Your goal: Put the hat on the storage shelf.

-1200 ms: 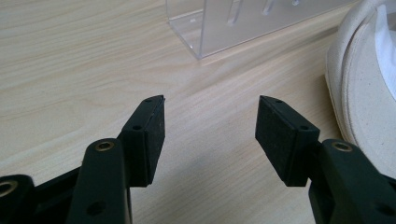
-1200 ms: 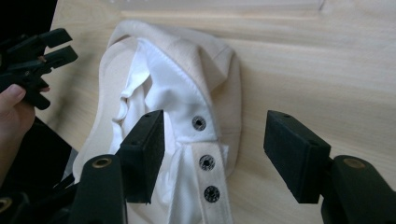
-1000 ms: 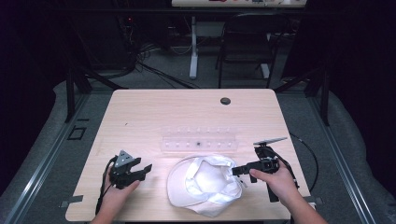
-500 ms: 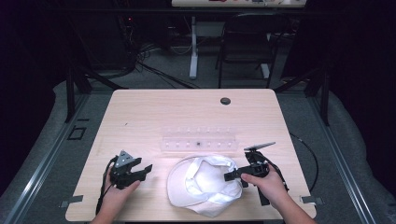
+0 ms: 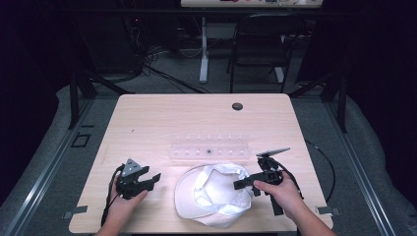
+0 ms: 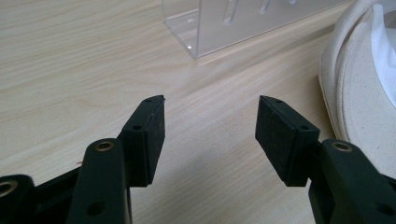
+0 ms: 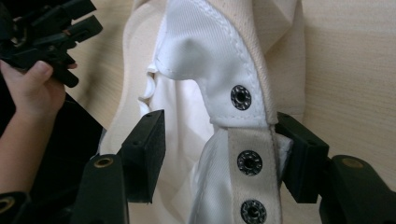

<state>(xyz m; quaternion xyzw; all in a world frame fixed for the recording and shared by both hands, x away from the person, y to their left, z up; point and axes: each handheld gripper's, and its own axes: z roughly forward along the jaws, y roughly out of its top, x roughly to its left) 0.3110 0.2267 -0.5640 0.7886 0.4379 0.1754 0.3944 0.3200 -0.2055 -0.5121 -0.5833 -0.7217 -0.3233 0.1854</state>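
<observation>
From the high view, the white cap (image 5: 212, 196) lies upside down near your edge of the tabletop (image 5: 162, 118), just in front of the clear acrylic rack (image 5: 209, 151). Your right claw (image 5: 242, 184) reaches into the cap's right side, at the back opening. Your left claw (image 5: 150, 178) sits to the cap's left, clear of it, with the left hand (image 5: 123, 204) resting on the tabletop.

In the left gripper view, your left claw (image 6: 210, 126) is released, jaws wide apart over bare wood, holding nothing. The cap's brim (image 6: 355, 88) curves in at the right, near the right-hand jaw but not touching it, and a corner of the rack (image 6: 219, 23) stands beyond.

In the right gripper view, your right claw (image 7: 219, 149) is spread around the snap strap (image 7: 250, 163) at the cap's back. One jaw sits inside the crown against the white lining; the other is outside, close against the strap's edge. They are not yet clenched. Three metal snaps show along the strap, and the middle snap (image 7: 250, 162) lies about level with the pads.

The step looks like gripping that strap. To do it well, close on the doubled fabric beside the snaps rather than on a stud, which would let the pads slip. Keep the inner jaw clear of loose lining so you pinch the strap alone. Bring your left claw onto the brim to steady the cap before you pull.
</observation>
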